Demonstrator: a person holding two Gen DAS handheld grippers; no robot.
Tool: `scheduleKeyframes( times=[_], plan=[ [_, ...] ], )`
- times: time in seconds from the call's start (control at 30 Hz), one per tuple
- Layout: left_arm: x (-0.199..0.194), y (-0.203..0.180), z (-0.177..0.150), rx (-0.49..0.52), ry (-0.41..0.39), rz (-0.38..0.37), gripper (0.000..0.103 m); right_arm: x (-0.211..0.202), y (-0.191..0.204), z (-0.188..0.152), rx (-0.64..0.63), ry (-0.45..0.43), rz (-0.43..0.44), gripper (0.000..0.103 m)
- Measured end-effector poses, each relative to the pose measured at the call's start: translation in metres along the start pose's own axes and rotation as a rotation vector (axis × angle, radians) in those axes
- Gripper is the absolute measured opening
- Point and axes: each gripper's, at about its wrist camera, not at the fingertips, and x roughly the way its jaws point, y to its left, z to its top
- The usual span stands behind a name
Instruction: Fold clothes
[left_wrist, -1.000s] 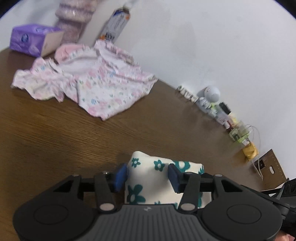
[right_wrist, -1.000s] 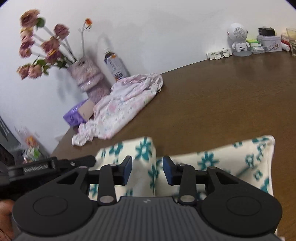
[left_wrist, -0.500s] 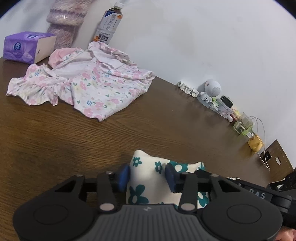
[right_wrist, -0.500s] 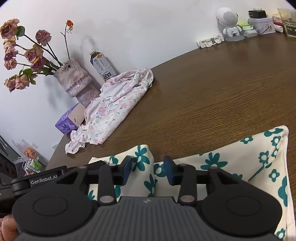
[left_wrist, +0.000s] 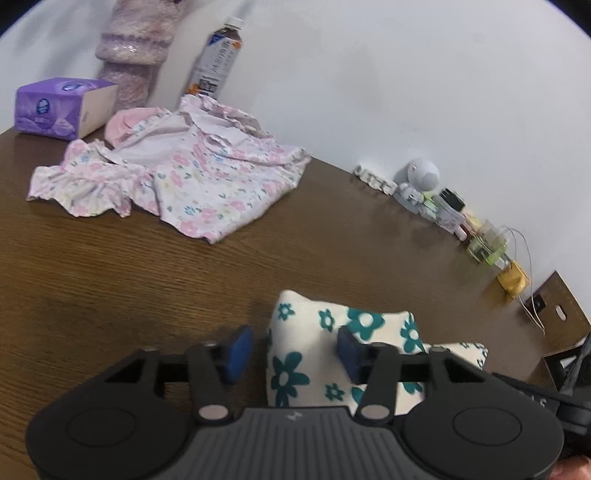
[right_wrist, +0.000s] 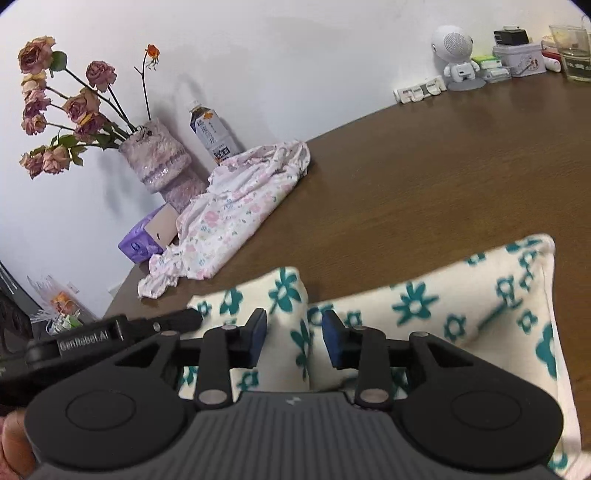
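A brown wooden bench (left_wrist: 110, 280) carries two garments. Nearest the cameras lies a cream cloth with teal flowers (right_wrist: 461, 306), partly folded, at the six o'clock side of both views. The left gripper (left_wrist: 295, 349) has a raised corner of this cloth between its blue pads; the right-hand pad touches the fabric while a gap shows beside the left-hand pad, so the jaws look partly apart and not clamped. The right gripper (right_wrist: 293, 338) straddles an upright ridge of the same cloth, and its jaws have just been closing; narrow gaps remain on both sides, so a firm grip is doubtful. The two grippers sit close together. At about eleven o'clock, well apart, a pink floral garment (left_wrist: 192, 173) lies crumpled beside a purple tissue box (left_wrist: 62, 109), a bottle (left_wrist: 218, 59) and a vase of dried roses (right_wrist: 155, 158). To fold cleanly, both grippers should probably pinch the edge fully before lifting, keep it taut between them, and carry it over evenly so the corners meet.
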Motion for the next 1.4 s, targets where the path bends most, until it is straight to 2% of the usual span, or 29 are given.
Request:
scheduleKeyframes(
  times=[0.03,0.13,0.23,0.3,0.33,0.37,0.47,0.5,0.53,0.6,0.63,0.7,0.8,0.9,0.93,1.0,1.03,1.07,1.2,1.23,1.33,1.4],
  plan=[
    [0.0,-0.001,-0.001,0.007,-0.001,0.0,0.032,0.001,-0.001,-0.001,0.004,0.001,0.0,0.033],
    [-0.002,-0.002,-0.003,0.006,-0.004,0.0,0.034,0.003,0.001,-0.002,-0.005,0.01,0.009,0.02],
    [-0.013,-0.001,-0.009,-0.001,-0.011,0.007,0.047,0.001,0.001,-0.004,-0.001,0.006,0.011,0.021],
    [-0.022,0.002,-0.016,-0.012,-0.012,0.0,0.05,-0.005,0.002,-0.006,0.004,-0.002,0.005,0.027],
    [-0.026,0.003,-0.021,-0.022,-0.011,-0.008,0.05,-0.01,0.003,-0.008,-0.002,-0.009,-0.001,0.034],
    [-0.03,0.005,-0.026,-0.032,-0.01,-0.017,0.05,-0.015,0.004,-0.01,-0.009,-0.009,-0.002,0.037],
    [-0.036,0.009,-0.039,-0.062,0.005,-0.047,0.043,-0.03,0.006,-0.021,-0.016,0.003,0.013,0.037],
    [-0.033,0.008,-0.042,-0.072,0.017,-0.06,0.031,-0.031,0.007,-0.023,-0.015,0.007,0.013,0.037],
    [-0.032,0.007,-0.042,-0.075,0.019,-0.063,0.03,-0.031,0.007,-0.026,-0.014,0.011,0.012,0.036],
    [-0.034,0.006,-0.043,-0.081,0.01,-0.056,0.032,-0.032,0.007,-0.031,-0.012,0.02,0.011,0.026],
    [-0.039,0.007,-0.045,-0.091,0.007,-0.057,0.035,-0.03,0.008,-0.032,-0.004,0.025,0.018,0.024],
    [-0.048,0.01,-0.05,-0.111,-0.001,-0.059,0.042,-0.032,0.012,-0.033,-0.02,0.014,0.004,0.025],
    [-0.062,0.012,-0.061,-0.132,-0.014,-0.07,0.042,-0.045,0.01,-0.037,-0.01,0.002,0.012,0.032],
    [-0.065,0.006,-0.066,-0.122,-0.031,-0.064,0.04,-0.059,0.008,-0.044,-0.014,0.004,0.008,0.033],
    [-0.064,0.003,-0.068,-0.111,-0.036,-0.059,0.034,-0.06,0.007,-0.047,-0.006,0.016,0.015,0.033],
    [-0.064,-0.002,-0.07,-0.086,-0.046,-0.049,0.033,-0.058,0.008,-0.053,-0.001,0.031,0.03,0.033],
    [-0.066,-0.001,-0.07,-0.094,-0.046,-0.05,0.033,-0.056,0.009,-0.056,0.0,0.037,0.037,0.028],
    [-0.068,0.0,-0.071,-0.101,-0.046,-0.051,0.033,-0.054,0.012,-0.058,-0.011,0.04,0.036,0.019],
    [-0.08,0.003,-0.076,-0.117,-0.049,-0.055,0.043,-0.057,0.021,-0.063,-0.056,0.03,0.02,0.019],
    [-0.082,0.003,-0.078,-0.122,-0.046,-0.058,0.044,-0.061,0.022,-0.063,-0.062,0.027,0.021,0.021],
    [-0.08,-0.001,-0.083,-0.109,-0.043,-0.053,0.04,-0.07,0.026,-0.067,-0.094,0.023,0.023,0.033],
    [-0.079,-0.006,-0.087,-0.078,-0.051,-0.039,0.037,-0.069,0.029,-0.07,-0.119,0.036,0.02,0.032]
  ],
)
